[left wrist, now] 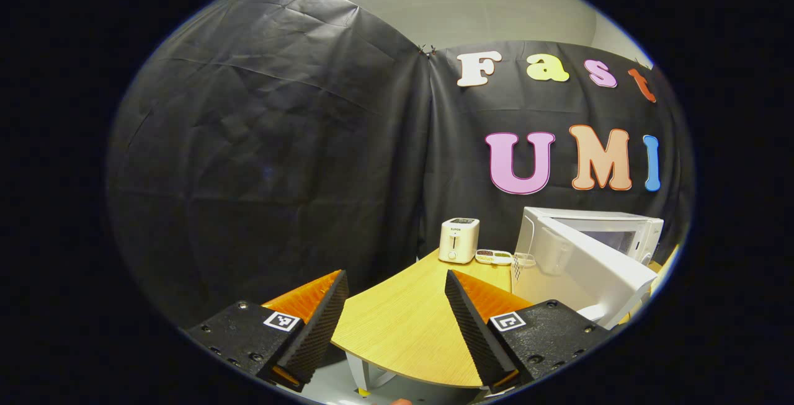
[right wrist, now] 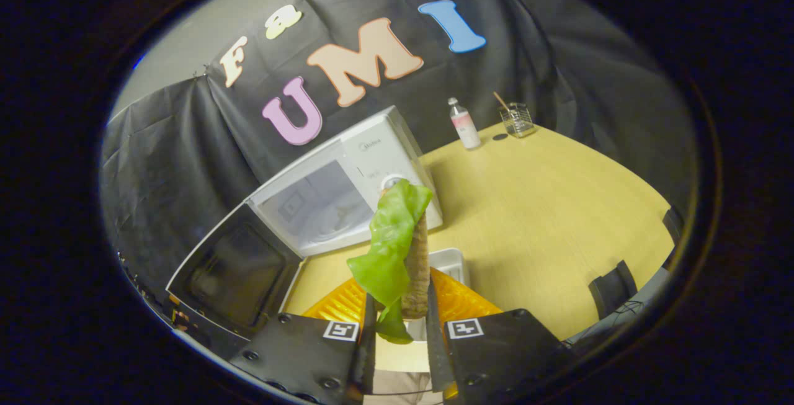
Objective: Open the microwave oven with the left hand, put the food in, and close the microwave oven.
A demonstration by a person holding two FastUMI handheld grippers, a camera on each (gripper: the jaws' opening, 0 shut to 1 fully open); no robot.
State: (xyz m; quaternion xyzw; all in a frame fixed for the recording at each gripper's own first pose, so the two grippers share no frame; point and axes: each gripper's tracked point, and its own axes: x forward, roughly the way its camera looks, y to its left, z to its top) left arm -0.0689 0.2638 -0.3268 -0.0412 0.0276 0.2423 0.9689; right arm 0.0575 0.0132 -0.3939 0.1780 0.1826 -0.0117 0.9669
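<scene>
In the right gripper view, the white microwave [right wrist: 347, 188] stands on the wooden table with its door [right wrist: 232, 271] swung wide open to the left. My right gripper [right wrist: 400, 312] is shut on the food [right wrist: 403, 250], a brown piece with a green lettuce leaf, held upright in front of the microwave. In the left gripper view, my left gripper [left wrist: 394, 302] is open with nothing between its fingers, over the table's near edge. The microwave [left wrist: 611, 228] and its open door [left wrist: 586, 262] lie to the right of it.
A white toaster [left wrist: 458, 239] and a small tray [left wrist: 494, 257] stand at the back of the table [left wrist: 403, 324]. A bottle [right wrist: 464, 123] and a wire basket [right wrist: 517, 119] stand at the far side. A white dish [right wrist: 448, 263] lies below the food.
</scene>
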